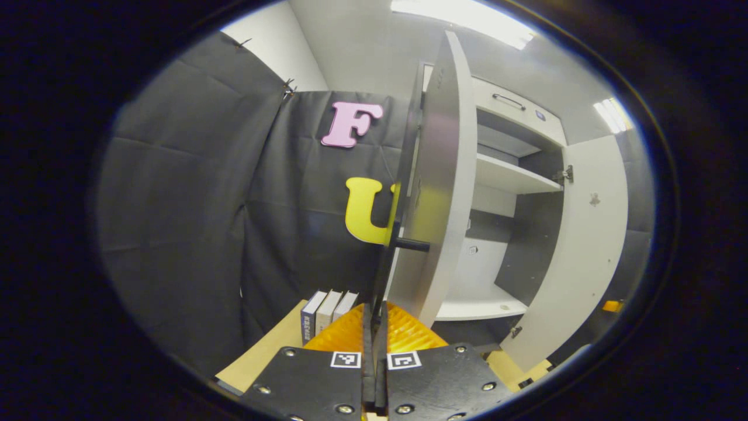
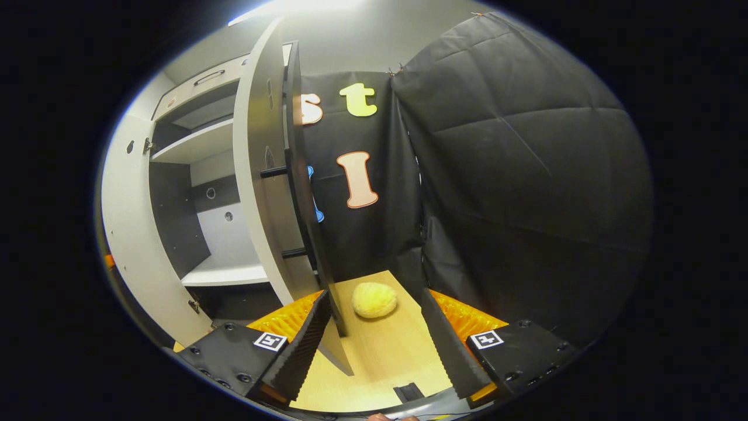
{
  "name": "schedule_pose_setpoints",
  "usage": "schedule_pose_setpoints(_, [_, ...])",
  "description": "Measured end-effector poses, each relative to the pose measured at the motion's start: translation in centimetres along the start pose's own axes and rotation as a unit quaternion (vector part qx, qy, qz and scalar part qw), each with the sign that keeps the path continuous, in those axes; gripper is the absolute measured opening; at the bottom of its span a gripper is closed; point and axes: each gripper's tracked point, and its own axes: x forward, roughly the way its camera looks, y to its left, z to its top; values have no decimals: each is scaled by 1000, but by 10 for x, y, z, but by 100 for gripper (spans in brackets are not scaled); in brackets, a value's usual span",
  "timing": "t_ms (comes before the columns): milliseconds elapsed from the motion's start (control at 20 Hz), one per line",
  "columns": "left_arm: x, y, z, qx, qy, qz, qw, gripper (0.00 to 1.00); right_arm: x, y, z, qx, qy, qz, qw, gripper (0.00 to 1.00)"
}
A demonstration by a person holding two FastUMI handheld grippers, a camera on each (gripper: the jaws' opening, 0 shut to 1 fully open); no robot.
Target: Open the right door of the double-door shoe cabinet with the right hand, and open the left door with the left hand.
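Holding the white panel left door point(image 1: 435, 193) swung wide by its dark bar handle point(image 1: 392, 257), our left tool point(image 1: 374, 351) clamps shut; right tool point(image 2: 374, 345) gapes empty beside the open right door point(image 2: 257, 175).

left door point(image 1: 435, 193): smooth board, slight sheen, looks like laminate
handle point(image 1: 412, 244): dark matt bar, prob metal, hard to tell from here
shelves point(image 1: 508, 175): same smooth pale board, matt
desk point(image 2: 380, 351): light wood grain, smooth, satin
yellow ball thing point(image 2: 374, 300): fuzzy, soft, plush-like
books point(image 1: 327, 313): paper, covers a bit glossy
right claw point(image 2: 377, 345): fingers point(image 2: 301, 351) ribbed, rough, matt
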Motion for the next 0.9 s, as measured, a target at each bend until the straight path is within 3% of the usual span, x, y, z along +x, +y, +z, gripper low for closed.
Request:
schedule_pose_setpoints(200, [-1, -1, 4, -15, -9, 23, 1000, 2, -1, 8, 4, 23, -6, -6, 1000, 98])
schedule_pose_setpoints(350, [1, 8, 10, 9, -34, 30, 999, 1, -11, 11, 11, 25, -15, -12, 999, 98])
schedule_pose_setpoints(450, [7, 6, 11, 18, -43, 20, 999, 28, -15, 12, 17, 19, -25, -16, 999, 98])
schedule_pose_setpoints(500, [7, 4, 11, 22, -44, 15, 999, 42, -17, 11, 19, 13, -29, -17, 999, 92])
schedule_pose_setpoints(700, [10, -7, 12, -19, -57, 26, 998, 100, -23, 21, 16, 6, -31, -10, 999, 98])
schedule_pose_setpoints(750, [11, -15, 11, -29, -50, 17, 998, 100, -24, 29, 16, 4, -33, -3, 999, 92])
schedule_pose_setpoints(850, [4, -21, 7, -30, -39, 4, 999, 98, -28, 43, 15, -9, -40, 7, 999, 92])
schedule_pose_setpoints(900, [3, -21, 5, -22, -36, 0, 999, 100, -28, 52, 17, -14, -45, 17, 999, 98])
